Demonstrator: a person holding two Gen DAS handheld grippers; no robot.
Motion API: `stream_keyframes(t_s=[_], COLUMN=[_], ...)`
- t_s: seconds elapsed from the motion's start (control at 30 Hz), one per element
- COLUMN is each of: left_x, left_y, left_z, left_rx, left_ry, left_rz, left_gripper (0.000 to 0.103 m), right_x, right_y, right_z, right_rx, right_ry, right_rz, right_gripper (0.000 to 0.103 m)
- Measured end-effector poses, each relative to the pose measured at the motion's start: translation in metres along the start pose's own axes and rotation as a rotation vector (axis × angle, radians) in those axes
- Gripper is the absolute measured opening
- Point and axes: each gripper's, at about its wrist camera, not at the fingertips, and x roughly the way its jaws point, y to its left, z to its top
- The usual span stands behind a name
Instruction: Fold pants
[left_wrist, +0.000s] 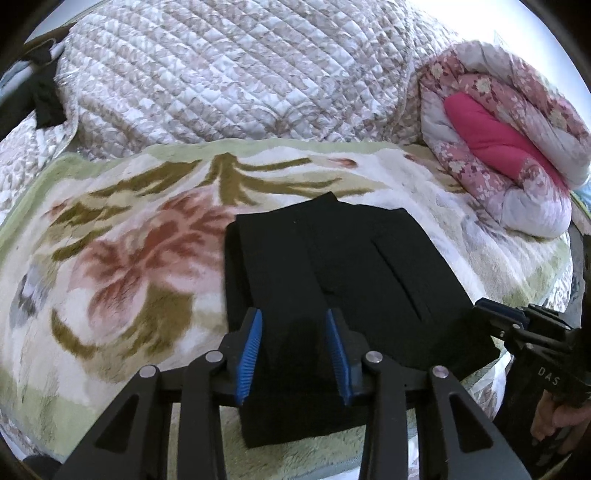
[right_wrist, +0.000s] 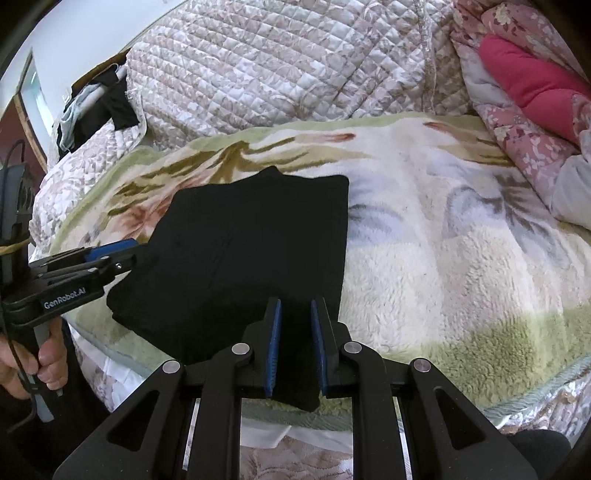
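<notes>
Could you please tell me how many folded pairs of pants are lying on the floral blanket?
1: the folded black pants lie mid-blanket, near the front edge, both grippers' open jaws over their near edge. Others may be out of view.

Matt black cloth pants (left_wrist: 332, 258), fluffy fleece blanket (left_wrist: 129, 258) — quilted, faintly glossy bedspread (left_wrist: 221, 74)

I'm working in a home bedroom: a fleece blanket (left_wrist: 122, 258) with a flower print fills the middle of the frame, a quilted bedspread (left_wrist: 229, 74) lies above it, and a rolled pink comforter (left_wrist: 509, 147) sits upper right.
</notes>
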Motion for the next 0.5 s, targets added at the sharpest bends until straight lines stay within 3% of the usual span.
stream_keyframes(t_s=[0.5], left_x=[0.0085], left_y=[-0.0008], left_z=[-0.0019], left_rx=[0.004], left_ry=[0.031], left_rz=[0.008], left_gripper=[0.039], right_x=[0.0], right_y=[-0.0015], right_z=[0.0014], right_rx=[0.008], right_ry=[0.011], right_rz=[0.002], right_gripper=[0.017])
